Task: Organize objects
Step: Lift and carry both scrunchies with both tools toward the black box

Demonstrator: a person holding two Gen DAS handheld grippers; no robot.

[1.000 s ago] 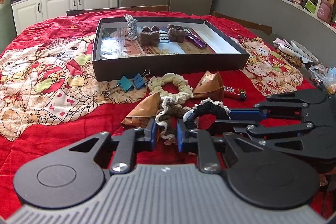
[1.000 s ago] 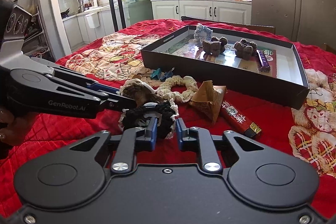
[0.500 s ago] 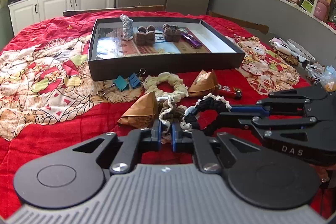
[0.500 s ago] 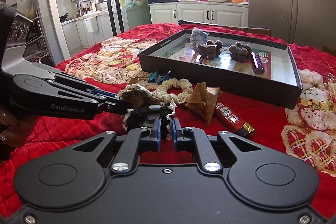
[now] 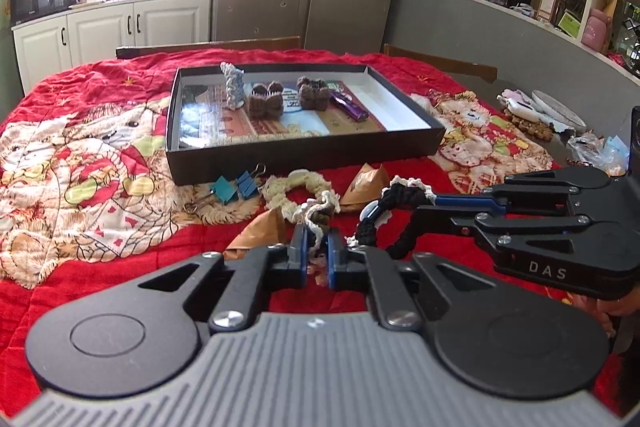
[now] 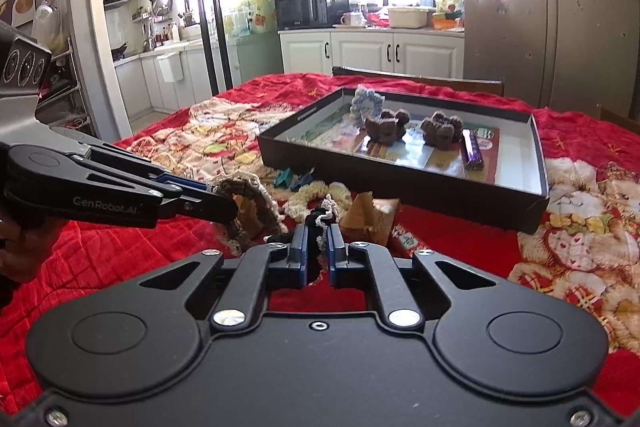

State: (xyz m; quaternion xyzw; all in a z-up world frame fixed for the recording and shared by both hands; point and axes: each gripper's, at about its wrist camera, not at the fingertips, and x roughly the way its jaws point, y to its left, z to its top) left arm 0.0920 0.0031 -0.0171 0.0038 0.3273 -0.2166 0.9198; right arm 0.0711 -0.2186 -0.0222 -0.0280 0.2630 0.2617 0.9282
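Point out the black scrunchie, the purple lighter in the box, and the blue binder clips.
black scrunchie (image 5: 404, 193): left wrist view, its lace-edged upper loop.
purple lighter (image 6: 472, 151): right wrist view, middle of its body.
blue binder clips (image 5: 234, 187): left wrist view, where the two clip bodies meet.

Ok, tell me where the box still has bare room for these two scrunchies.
In the black box, the white floor strip between the purple lighter and the right wall is bare. The middle, around the two brown scrunchies and the grey scrunchie, is crowded.
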